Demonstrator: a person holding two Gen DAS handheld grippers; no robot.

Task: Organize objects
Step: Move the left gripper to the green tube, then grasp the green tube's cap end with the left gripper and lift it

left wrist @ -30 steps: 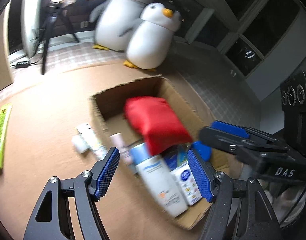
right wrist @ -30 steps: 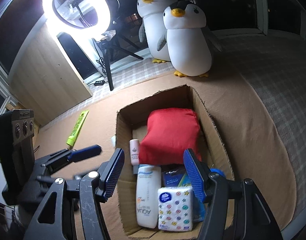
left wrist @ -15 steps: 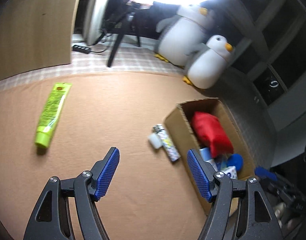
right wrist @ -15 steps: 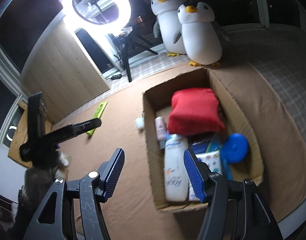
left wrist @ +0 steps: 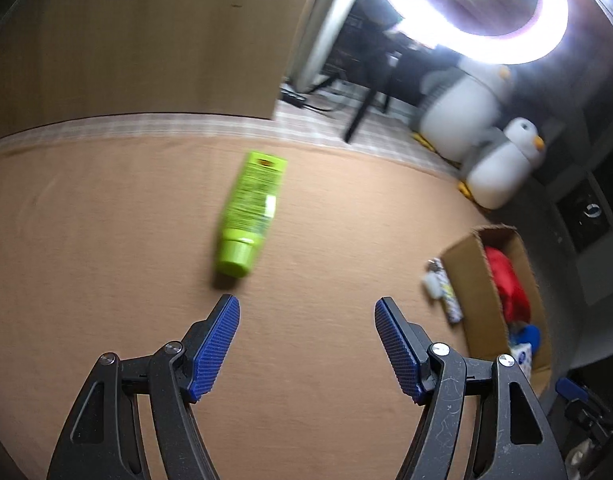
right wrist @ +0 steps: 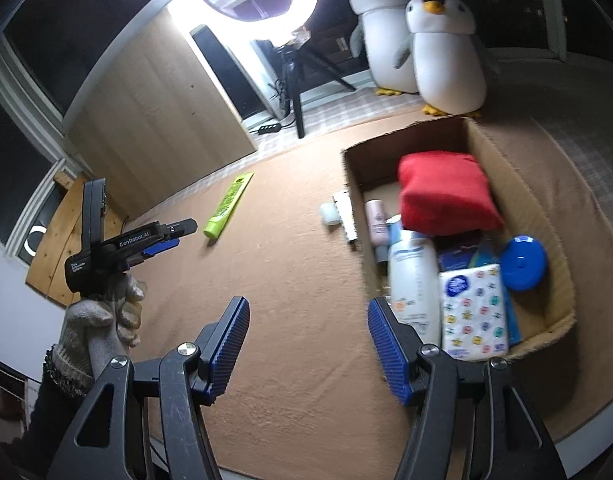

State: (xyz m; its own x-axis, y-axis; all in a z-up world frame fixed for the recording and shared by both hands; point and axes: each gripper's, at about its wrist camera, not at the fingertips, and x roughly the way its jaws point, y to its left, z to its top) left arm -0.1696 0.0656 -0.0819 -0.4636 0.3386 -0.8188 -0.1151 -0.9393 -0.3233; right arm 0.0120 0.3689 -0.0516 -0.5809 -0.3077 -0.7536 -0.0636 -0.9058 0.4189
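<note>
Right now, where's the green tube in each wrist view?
Left wrist: green tube lies center frame on the tan mat, cap nearest the camera, just ahead of the open left claw.
Right wrist: green tube left of center, far from the claw.
Shared landmark: cardboard box.

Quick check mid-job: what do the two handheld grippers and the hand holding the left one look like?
Both grippers, left and right, have black scuffed frames, silver screws and blue ribbed finger pads. The left gripper's black body reads "GenRobot.AI" in white. A knitted grey-white work glove with a dark sleeve holds it.
</note>
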